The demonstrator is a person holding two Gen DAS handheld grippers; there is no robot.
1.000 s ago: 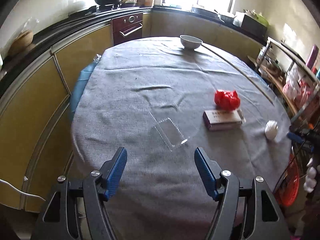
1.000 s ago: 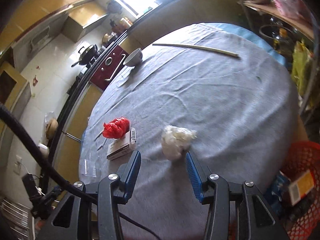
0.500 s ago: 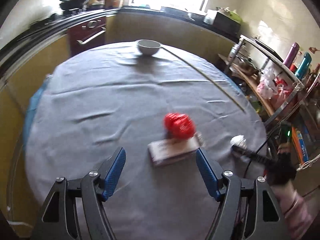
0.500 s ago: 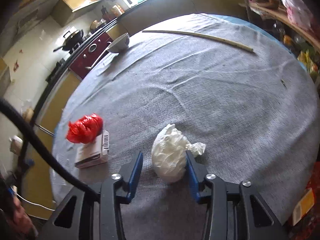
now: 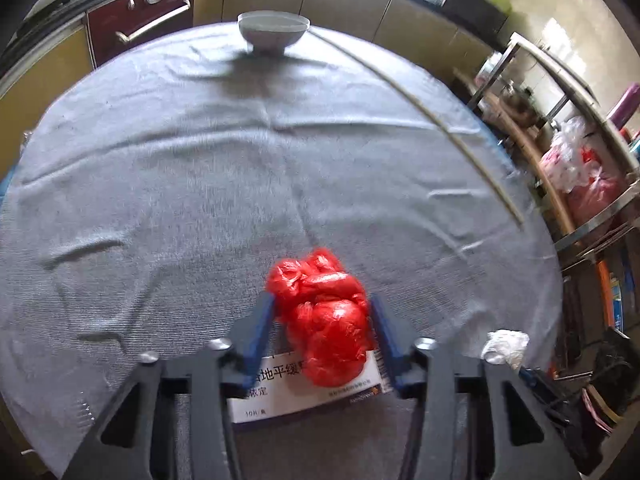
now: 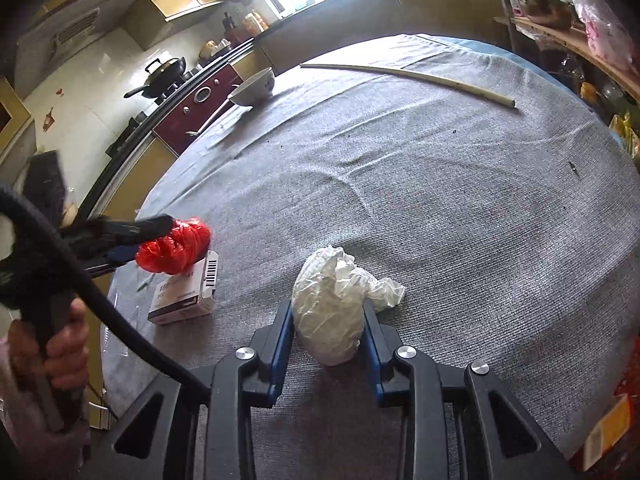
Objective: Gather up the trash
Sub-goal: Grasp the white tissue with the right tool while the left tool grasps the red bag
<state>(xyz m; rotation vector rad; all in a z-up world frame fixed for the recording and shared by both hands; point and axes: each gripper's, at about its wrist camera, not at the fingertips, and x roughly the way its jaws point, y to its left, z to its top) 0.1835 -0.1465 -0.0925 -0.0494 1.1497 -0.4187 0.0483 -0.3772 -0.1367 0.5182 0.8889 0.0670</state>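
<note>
Left gripper (image 5: 322, 312): its blue-padded fingers (image 5: 260, 328) stand on either side of a crumpled red plastic bag (image 5: 326, 320), touching or all but touching its flanks. Whether they are already pressing cannot be told from either view. The bag sits on the far end of a flat white cardboard box with printed lettering (image 5: 304, 392), so it is raised off the cloth.

Right gripper (image 6: 329, 332): its blue fingers (image 6: 282, 332) bracket a crumpled white plastic bag (image 6: 332, 308) lying directly on the cloth, pads against or just beside it; firm contact is likewise not confirmed.

Step in hand, as judged: both pieces of trash are being taken at once, at the point of closing. The next move calls for squeezing each soft bundle enough that it will not slip, then lifting clear, the left without dragging the box along. No bin shows plainly in these views; where the bags go cannot be stated.

Worktop (image 5: 200, 184): round, under a wrinkled grey woven cloth. At the far edge stand a white ceramic bowl (image 5: 274, 32) and a long pale thin rod (image 5: 420, 108), well apart from the work.

Room: a domestic kitchen with yellow cabinet fronts, a dark red oven front (image 5: 140, 20), a black wok on the hob (image 6: 164, 74), and a cluttered metal rack (image 5: 580, 168) on the right. A bright window washes out the far wall.
</note>
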